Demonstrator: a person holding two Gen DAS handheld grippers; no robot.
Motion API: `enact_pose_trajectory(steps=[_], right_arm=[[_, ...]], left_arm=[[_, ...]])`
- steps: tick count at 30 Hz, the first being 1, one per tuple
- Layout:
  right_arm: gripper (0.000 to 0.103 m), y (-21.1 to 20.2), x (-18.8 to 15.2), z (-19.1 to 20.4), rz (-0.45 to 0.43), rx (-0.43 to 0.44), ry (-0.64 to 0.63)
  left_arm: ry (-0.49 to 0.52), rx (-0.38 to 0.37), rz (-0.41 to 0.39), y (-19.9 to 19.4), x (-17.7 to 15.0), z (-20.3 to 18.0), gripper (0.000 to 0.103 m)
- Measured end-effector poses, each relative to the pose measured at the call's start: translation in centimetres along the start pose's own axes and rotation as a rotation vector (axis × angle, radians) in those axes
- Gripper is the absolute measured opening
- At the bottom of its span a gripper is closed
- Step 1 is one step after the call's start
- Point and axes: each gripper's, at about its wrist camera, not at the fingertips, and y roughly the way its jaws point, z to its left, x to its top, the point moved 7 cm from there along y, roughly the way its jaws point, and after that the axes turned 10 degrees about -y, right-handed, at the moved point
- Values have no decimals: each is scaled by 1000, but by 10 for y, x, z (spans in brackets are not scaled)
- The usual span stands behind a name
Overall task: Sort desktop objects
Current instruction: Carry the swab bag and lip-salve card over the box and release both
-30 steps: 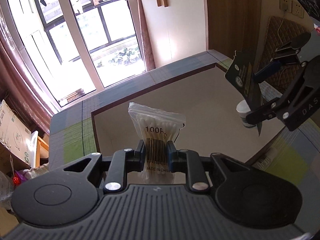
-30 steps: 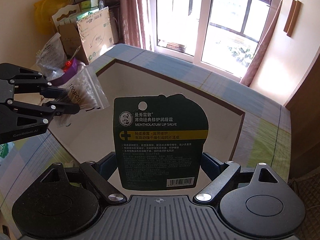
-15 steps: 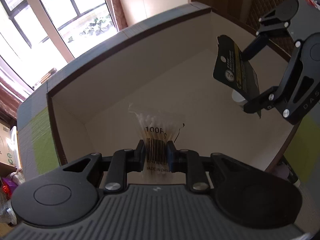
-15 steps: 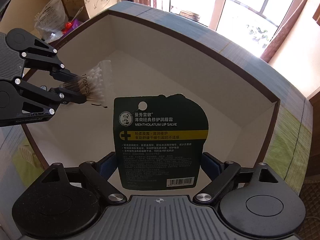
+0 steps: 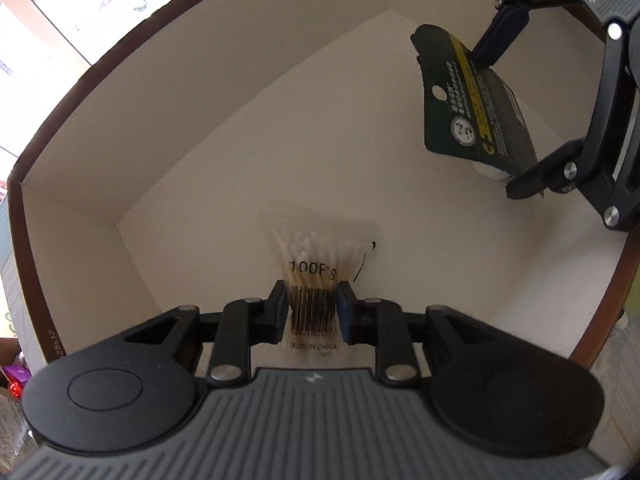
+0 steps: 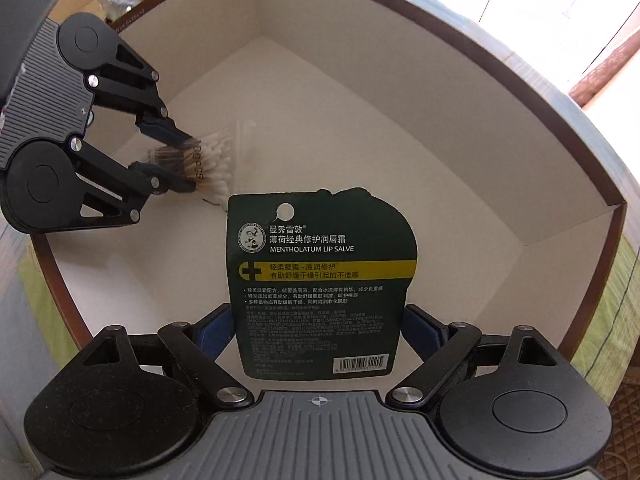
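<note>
Your left tool (image 5: 311, 307) is clamped on the clear bag of cotton swabs (image 5: 316, 264), its blue pads pinching the bag at the barcode, with the swab heads fanning out beyond the fingertips. The bag hangs inside the open cardboard box (image 5: 240, 128), over the pale floor near the box's left wall. From the right wrist view the same left tool (image 6: 188, 164) reaches in from the left with the swabs (image 6: 216, 160) held off the floor.

Your right tool (image 6: 318, 328) grips the dark green lip salve card (image 6: 320, 280) by its lower edges, a blue pad on each side, the card standing upright with its printed back toward the camera. It too is inside the box (image 6: 440, 128), well to the right of the swabs and apart from them. In the left wrist view the right tool (image 5: 508, 120) enters from the upper right, holding the card (image 5: 472, 104) tilted above the box floor. Whether either item touches the floor cannot be told.
</note>
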Motion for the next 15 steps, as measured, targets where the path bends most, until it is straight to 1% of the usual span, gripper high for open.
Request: enact_pose_trajectory(steps=[2, 3, 4, 5, 6, 7, 8, 9, 15], right_arm=[[91, 3, -1, 1, 12, 5, -2], [91, 4, -1, 1, 18, 8, -3], [91, 6, -1, 2, 23, 10, -4], [91, 7, -1, 2, 29, 13, -5], [91, 9, -2, 3, 35, 15, -6], [96, 10, -2, 3, 41, 18, -7], [102, 11, -7, 2, 41, 26, -6], [103, 11, -13, 0, 31, 20, -7], [103, 4, -9, 2, 8, 17, 3]], left_arm=[[-4, 2, 7, 0, 0, 1, 25], [-4, 6, 16, 1, -1, 2, 36], [-5, 9, 24, 2, -2, 3, 50], [-5, 14, 29, 2, -2, 4, 55], [-6, 20, 29, 2, -2, 4, 67], [-6, 27, 28, 1, -2, 5, 80], [-2, 34, 29, 1, -2, 5, 85], [6, 40, 32, 1, -3, 5, 92], [28, 85, 59, 4, -10, 8, 95]])
